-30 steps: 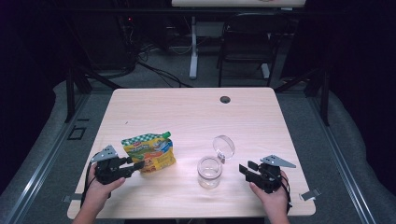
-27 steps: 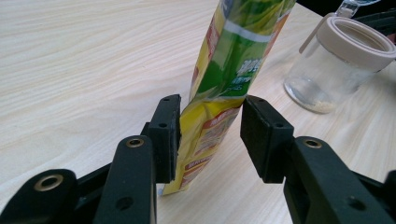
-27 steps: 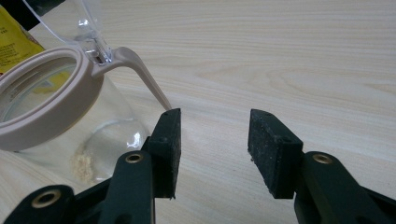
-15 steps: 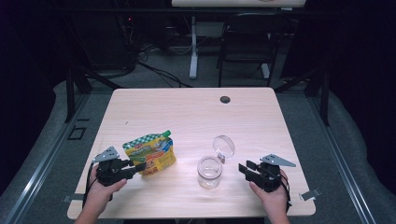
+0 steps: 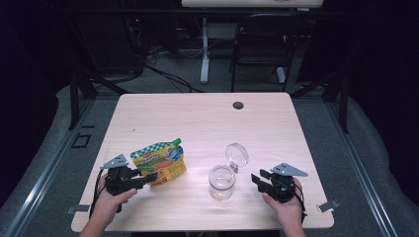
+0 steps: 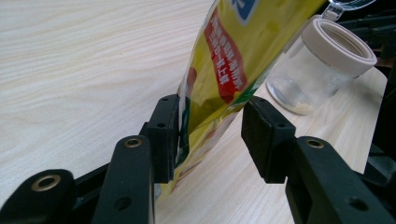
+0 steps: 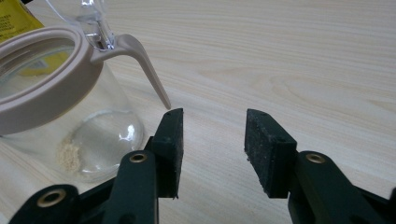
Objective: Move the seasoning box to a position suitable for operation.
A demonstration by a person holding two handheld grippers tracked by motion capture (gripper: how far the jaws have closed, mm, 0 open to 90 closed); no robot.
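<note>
A yellow and green snack pouch (image 5: pixel 159 163) with a green cap stands tilted on the front left of the table. My left gripper (image 5: pixel 147 177) is open around the pouch's lower edge. In the left gripper view the pouch (image 6: pixel 224 60) touches one pad while the other pad (image 6: pixel 261 135) stays clear of it. A glass jar (image 5: pixel 221 181) with a beige rim stands front centre, its clear hinged lid (image 5: pixel 237 154) swung open and a few crumbs at its bottom. My right gripper (image 5: pixel 257 177) is open and empty just right of the jar (image 7: pixel 56 116), near the rim's beige tab (image 7: pixel 149 74).
The light wooden table (image 5: pixel 207 123) has a black cable hole (image 5: pixel 238 105) near its far edge. A metal clip (image 5: pixel 328 206) sticks out at the front right corner. A dark chair (image 5: pixel 267 44) and a desk leg (image 5: pixel 204 54) stand beyond the table.
My left gripper has edged slightly right, closer in on the pouch's lower edge. The right gripper, jar and lid have not moved.
</note>
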